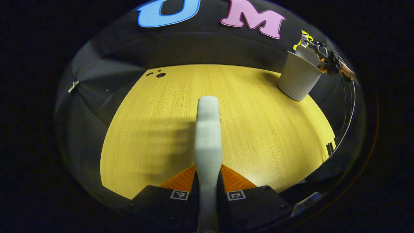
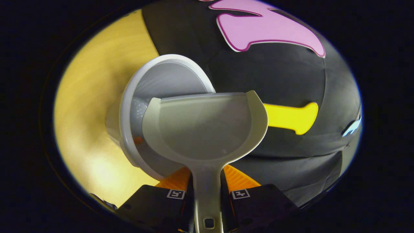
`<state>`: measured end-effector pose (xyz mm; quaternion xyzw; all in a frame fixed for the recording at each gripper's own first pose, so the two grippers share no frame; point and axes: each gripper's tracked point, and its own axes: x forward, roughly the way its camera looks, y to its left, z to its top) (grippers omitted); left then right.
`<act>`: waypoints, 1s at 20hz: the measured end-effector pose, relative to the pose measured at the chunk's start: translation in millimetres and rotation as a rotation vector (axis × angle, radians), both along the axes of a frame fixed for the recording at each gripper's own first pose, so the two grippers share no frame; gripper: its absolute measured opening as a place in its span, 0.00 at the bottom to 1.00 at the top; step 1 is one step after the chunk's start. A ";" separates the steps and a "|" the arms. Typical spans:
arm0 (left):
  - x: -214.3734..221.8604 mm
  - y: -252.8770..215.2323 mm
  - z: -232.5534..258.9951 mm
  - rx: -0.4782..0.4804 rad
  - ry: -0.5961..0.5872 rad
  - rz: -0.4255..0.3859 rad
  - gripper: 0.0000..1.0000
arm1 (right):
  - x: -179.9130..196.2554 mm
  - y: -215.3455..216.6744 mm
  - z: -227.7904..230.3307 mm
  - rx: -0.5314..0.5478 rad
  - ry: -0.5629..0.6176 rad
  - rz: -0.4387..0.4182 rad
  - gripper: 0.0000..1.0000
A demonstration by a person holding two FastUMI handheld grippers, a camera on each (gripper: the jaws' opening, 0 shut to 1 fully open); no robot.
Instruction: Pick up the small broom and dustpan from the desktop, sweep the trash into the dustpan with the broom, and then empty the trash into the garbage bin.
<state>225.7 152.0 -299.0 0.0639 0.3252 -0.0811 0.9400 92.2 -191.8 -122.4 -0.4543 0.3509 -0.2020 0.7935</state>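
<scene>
Wood-grain desktop (image 1: 258, 129); ribbed plastic bin (image 1: 297, 81) (matt), smooth plastic dustpan (image 2: 203, 129).

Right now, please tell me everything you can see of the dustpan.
The pale grey plastic dustpan has a shallow rounded scoop with a raised rim, a straight front lip and a narrow flat handle. The right claw is shut on that handle. The pan is tipped over the mouth of the white ribbed plastic garbage bin, its lip at the bin's opening. The scoop looks empty.

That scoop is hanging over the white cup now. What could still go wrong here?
The dustpan reaches past the bin's rim on one side, so trash might fall onto the table. The bin looks light; a nudge from the pan might tip it. The broom, held over the table, could drop clinging bits.
</scene>
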 end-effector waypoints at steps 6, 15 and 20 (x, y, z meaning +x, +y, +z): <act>12.8 -11.3 16.1 -0.039 -0.040 0.038 0.28 | -26.2 3.9 28.4 0.352 -0.194 -0.074 0.37; 5.1 -12.0 25.7 -0.061 -0.065 0.011 0.28 | -26.2 16.9 76.0 0.785 -0.601 -0.054 0.37; -6.9 -12.0 19.6 -0.052 -0.057 -0.029 0.28 | -24.7 20.2 71.7 0.853 -0.628 0.024 0.37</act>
